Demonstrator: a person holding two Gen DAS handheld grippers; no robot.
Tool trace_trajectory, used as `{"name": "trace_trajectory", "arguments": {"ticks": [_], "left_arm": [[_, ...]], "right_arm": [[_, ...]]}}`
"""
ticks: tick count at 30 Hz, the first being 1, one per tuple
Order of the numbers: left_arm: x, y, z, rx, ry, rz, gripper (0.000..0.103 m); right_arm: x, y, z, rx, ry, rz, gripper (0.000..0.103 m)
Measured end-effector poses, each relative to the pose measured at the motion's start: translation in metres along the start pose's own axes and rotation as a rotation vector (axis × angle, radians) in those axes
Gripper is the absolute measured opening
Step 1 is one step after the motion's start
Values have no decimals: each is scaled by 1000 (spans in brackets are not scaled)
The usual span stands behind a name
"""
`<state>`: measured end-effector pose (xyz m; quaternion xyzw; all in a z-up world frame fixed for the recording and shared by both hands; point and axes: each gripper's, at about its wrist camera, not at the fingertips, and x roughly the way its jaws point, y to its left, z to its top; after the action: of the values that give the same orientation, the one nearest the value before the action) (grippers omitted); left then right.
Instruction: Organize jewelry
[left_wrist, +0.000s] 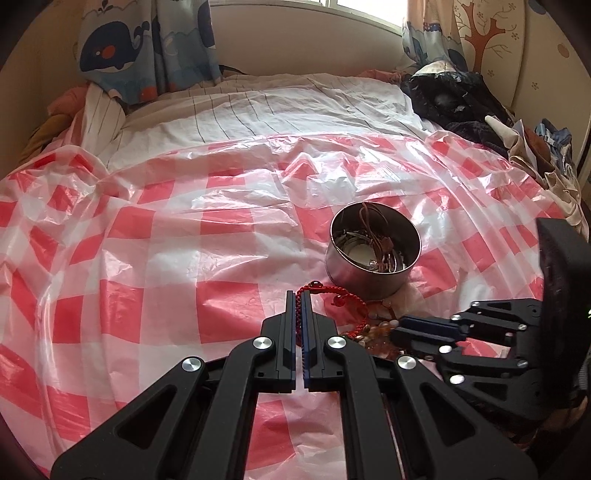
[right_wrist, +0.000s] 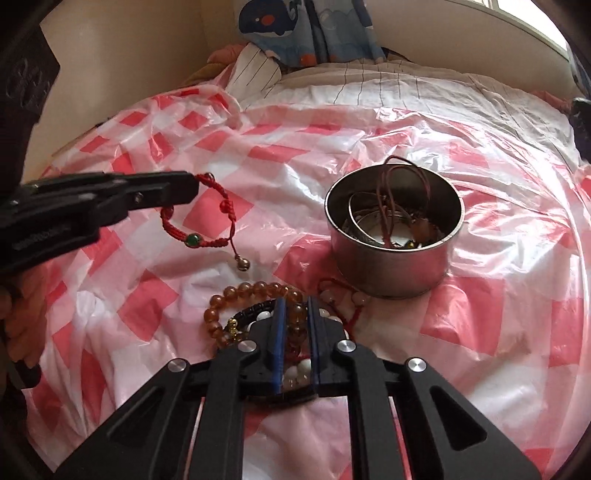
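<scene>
My left gripper (left_wrist: 299, 293) is shut on a red cord bracelet (left_wrist: 347, 295). In the right wrist view this bracelet (right_wrist: 207, 242) hangs clear of the bed from the left gripper (right_wrist: 192, 184), with a green bead and a small bell on it. A steel bowl (right_wrist: 391, 273) sits to the right with brown cords, a bangle and other pieces inside. In front of the bowl lies a heap of bead bracelets. My right gripper (right_wrist: 295, 301) is down in that heap, its pads pressed on the amber bead bracelet (right_wrist: 221, 306). White beads (right_wrist: 301, 369) and black beads (right_wrist: 255, 308) lie under it.
A crinkled red-and-white checked plastic sheet (left_wrist: 166, 240) covers the bed. Striped bedding (left_wrist: 280, 107) lies behind it, with whale-print curtains (left_wrist: 110, 48) at the wall. A dark pile of clothes (left_wrist: 454, 99) fills the far right corner. A pink-bead cord (right_wrist: 358, 297) rests against the bowl.
</scene>
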<state>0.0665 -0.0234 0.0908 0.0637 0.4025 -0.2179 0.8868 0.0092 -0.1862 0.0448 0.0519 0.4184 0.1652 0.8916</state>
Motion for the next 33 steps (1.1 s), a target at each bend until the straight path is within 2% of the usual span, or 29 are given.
{"name": "trace_trajectory", "arguments": {"ticks": [2, 4, 7, 10, 12, 13, 17, 18, 20, 22, 23, 24, 25, 27, 29, 33], "left_arm": [[3, -4, -1, 6, 9, -9, 2], [7, -9, -4, 18, 21, -15, 2], [14, -17, -8, 36, 44, -18, 2], [20, -21, -11, 49, 62, -13, 2], [22, -22, -12, 53, 69, -7, 2], [22, -21, -12, 54, 72, -4, 2], [24, -22, -13, 59, 78, 1, 2], [25, -23, -14, 63, 79, 3, 2], [25, -24, -14, 69, 81, 7, 2], [25, -24, -14, 73, 80, 13, 2], [25, -25, -13, 76, 79, 17, 2], [25, -26, -13, 80, 77, 21, 2], [24, -26, -13, 84, 75, 24, 2], [25, -27, -13, 89, 74, 29, 2], [25, -29, -14, 98, 76, 38, 2], [27, -31, -15, 111, 78, 49, 2]], "right_arm": [[-26, -13, -8, 61, -38, 10, 12], [-41, -27, -16, 97, -50, -27, 12], [-40, -55, -27, 166, -14, -91, 12], [-34, -67, -32, 206, 25, -114, 16], [-35, -64, -31, 188, -1, -135, 49], [-33, -61, -31, 171, -6, -153, 51], [-12, -56, -36, 120, 69, -217, 50], [-8, -52, -36, 91, 79, -233, 39], [-7, -47, -37, 64, 87, -205, 12], [-10, -51, -39, 96, 75, -150, 12], [-14, -56, -39, 146, 55, -82, 12], [-22, -63, -38, 211, 11, 23, 12], [-28, -67, -36, 247, -30, 89, 12], [-43, -66, -31, 258, -114, 168, 12], [-52, -61, -27, 241, -158, 189, 12], [-55, -56, -25, 229, -177, 195, 12]]}}
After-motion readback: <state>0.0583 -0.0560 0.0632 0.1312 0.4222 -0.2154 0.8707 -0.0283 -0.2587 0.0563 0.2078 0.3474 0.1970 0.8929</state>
